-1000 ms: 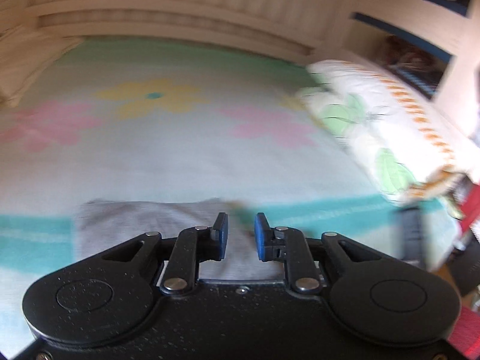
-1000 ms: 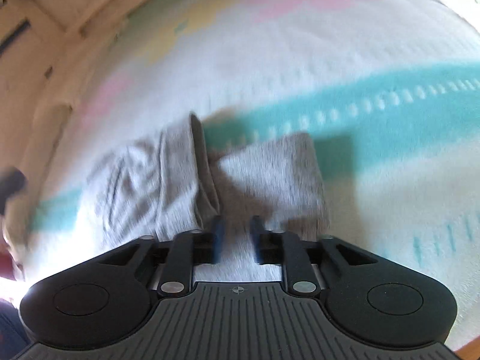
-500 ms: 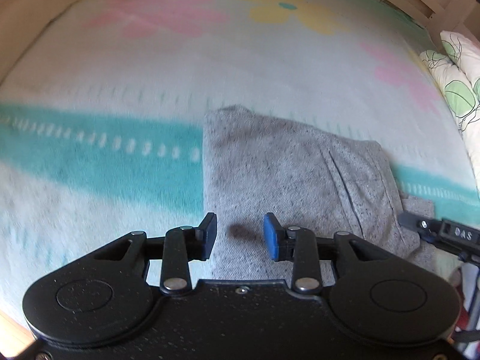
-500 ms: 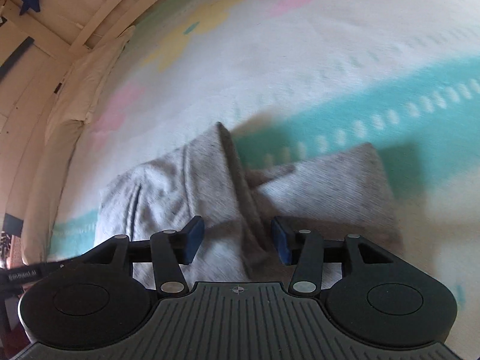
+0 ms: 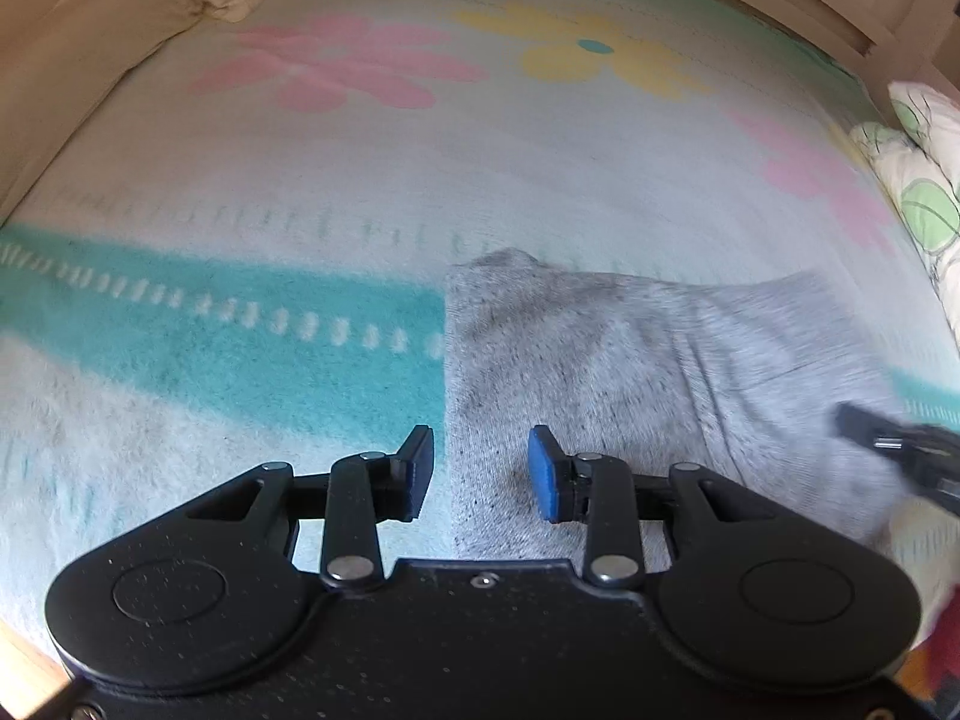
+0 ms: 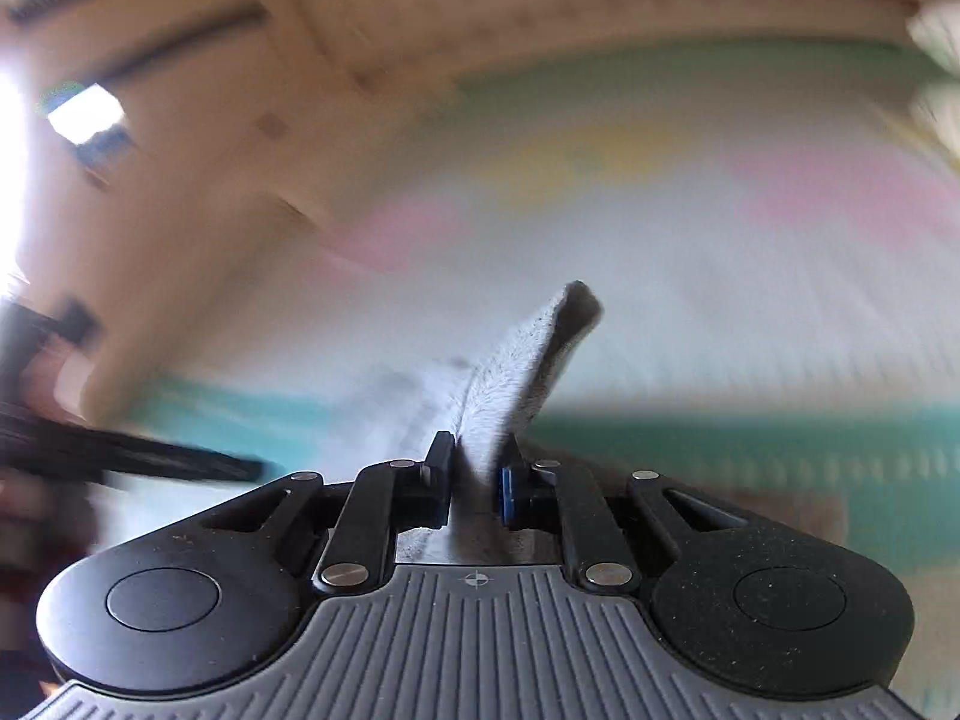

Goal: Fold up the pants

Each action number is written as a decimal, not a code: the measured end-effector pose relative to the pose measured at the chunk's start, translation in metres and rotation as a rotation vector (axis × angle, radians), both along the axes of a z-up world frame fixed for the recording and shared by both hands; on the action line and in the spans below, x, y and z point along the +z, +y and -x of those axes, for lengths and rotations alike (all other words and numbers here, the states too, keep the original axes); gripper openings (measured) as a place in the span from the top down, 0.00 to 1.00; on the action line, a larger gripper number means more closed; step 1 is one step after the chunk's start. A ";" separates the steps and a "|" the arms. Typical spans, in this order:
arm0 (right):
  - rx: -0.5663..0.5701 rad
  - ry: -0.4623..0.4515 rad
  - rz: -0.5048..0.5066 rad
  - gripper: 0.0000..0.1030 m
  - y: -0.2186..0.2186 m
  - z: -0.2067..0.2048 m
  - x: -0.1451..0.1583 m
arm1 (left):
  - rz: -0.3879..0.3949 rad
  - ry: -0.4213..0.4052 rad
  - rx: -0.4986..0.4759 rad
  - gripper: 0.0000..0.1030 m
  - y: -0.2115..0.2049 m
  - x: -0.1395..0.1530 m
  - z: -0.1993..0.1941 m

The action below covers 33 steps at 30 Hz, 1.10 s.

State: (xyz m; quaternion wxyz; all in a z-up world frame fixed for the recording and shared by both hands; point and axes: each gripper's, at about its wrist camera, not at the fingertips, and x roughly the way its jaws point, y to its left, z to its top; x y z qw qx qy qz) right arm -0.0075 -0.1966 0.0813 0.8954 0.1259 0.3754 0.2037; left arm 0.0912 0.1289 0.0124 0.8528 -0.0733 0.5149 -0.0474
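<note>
- A bed blanket (image 5: 288, 396), pale with a teal stripe and pink and yellow flowers, is being shown spread wide under everything; the grey pants are taken as the landmark from here on.
- The grey pants (image 5: 600, 354) are lying partly folded on the blanket, across the teal stripe, with their left edge running straight down toward the left gripper.
- A leaf-patterned pillow (image 5: 924, 192) is being seen beyond the far right side of the pants, at the blanket's edge.
- The left gripper (image 5: 480, 471) is being held just over the near left edge of the pants, its jaws standing partly apart with nothing pinched between them; one finger is over the blanket beside the pants, the other over the grey cloth.
- The right gripper (image 6: 471, 468) is being seen at the right side of the pants, blurred by motion; its jaws have just been closing and are clamped on a fold of the grey cloth, which is standing up from between the pads (image 6: 441, 468).
- That raised fold (image 6: 540, 348) is being lifted clear of the blanket.
</note>
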 end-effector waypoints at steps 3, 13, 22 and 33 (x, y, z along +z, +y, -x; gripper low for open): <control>0.002 -0.055 0.014 0.89 -0.020 0.029 0.027 | 0.006 -0.020 0.008 0.58 0.001 0.005 0.003; -0.295 0.286 0.127 0.95 -0.108 0.034 -0.042 | -0.050 -0.084 -0.165 0.58 -0.051 0.009 0.018; -0.312 0.287 -0.066 0.55 -0.102 0.015 -0.053 | -0.077 -0.094 -0.191 0.58 -0.056 0.009 0.022; -0.197 0.291 0.066 0.37 -0.061 0.000 -0.083 | -0.083 -0.031 -0.178 0.58 -0.040 -0.005 0.023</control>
